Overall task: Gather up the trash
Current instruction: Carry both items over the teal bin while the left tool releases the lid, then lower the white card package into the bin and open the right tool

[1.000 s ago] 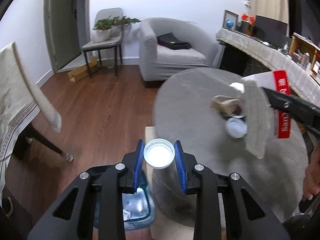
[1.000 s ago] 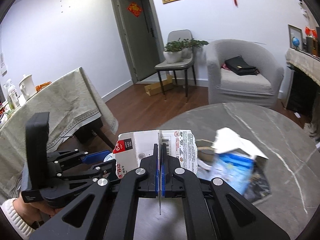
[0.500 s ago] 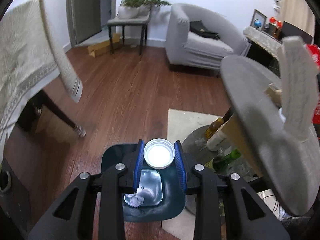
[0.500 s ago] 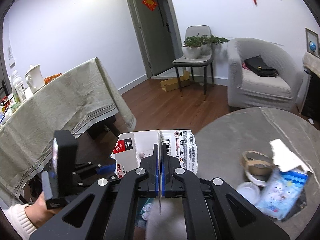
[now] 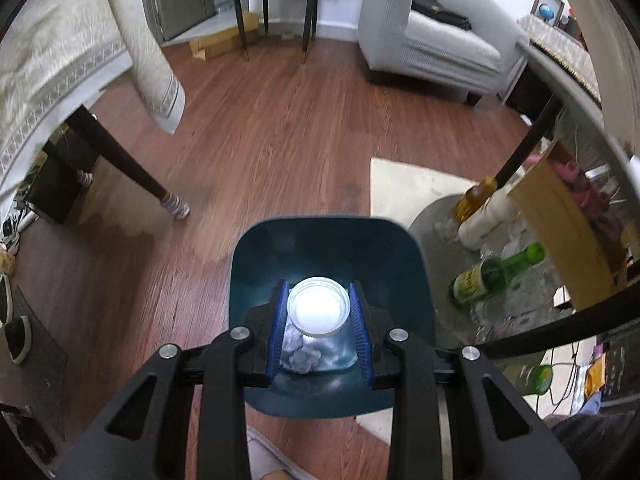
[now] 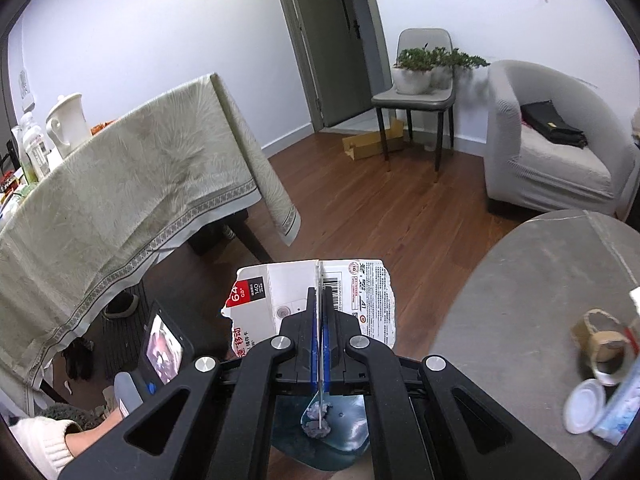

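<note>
My left gripper (image 5: 319, 316) is shut on a round white lid (image 5: 319, 311) and holds it right above the open dark teal trash bin (image 5: 328, 240) on the floor. Crumpled grey paper (image 5: 302, 354) lies in the bin. My right gripper (image 6: 320, 334) is shut on a flat torn white and red card package (image 6: 280, 292), held upright over the same bin (image 6: 344, 444) beside the round grey table (image 6: 520, 300). On that table lie a tape roll (image 6: 602, 346), a white lid (image 6: 584, 406) and a blue and white carton (image 6: 624, 408).
Under the round table stand a green bottle (image 5: 496, 276), a brown bottle (image 5: 474, 198) and a cardboard box (image 5: 560, 224). A cloth-covered table (image 6: 120, 200) is to the left, a grey armchair (image 6: 548, 140) and a chair (image 6: 416, 92) at the back. Wood floor lies between.
My left gripper has dropped lower over the bin with the lid still in it. My right gripper has swung left off the table and now holds the package above the bin.
</note>
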### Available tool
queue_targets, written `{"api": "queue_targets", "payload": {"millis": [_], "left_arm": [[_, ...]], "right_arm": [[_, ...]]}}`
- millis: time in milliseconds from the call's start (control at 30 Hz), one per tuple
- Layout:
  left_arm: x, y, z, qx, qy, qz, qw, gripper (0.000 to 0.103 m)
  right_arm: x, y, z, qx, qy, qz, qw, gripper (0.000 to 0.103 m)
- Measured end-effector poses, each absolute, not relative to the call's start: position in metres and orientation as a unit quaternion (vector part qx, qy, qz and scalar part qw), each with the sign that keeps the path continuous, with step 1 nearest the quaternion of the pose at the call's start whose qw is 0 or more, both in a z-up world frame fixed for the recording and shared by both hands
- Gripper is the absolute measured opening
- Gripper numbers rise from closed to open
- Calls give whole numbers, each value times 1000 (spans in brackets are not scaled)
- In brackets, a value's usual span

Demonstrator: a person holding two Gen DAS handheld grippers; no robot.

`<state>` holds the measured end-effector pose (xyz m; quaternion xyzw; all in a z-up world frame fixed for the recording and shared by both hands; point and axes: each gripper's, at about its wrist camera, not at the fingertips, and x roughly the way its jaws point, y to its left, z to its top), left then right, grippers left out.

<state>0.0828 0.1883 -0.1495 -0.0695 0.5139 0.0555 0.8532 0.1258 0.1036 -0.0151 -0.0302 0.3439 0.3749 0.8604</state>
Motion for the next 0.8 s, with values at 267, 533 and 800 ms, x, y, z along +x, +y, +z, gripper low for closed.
{"api": "queue_targets", "payload": {"millis": [267,533,800], "left_arm": [[72,201,-158,-58,525,52,847,55],[58,227,-138,-77,503,65,858,62],[44,251,-111,-102,473,84,871,67]], "right_arm": [[132,129,-33,-40,366,373,851,2],[136,159,-54,-60,387,373,841,2],[139,181,-82,-85,416,366,828,2]]}}
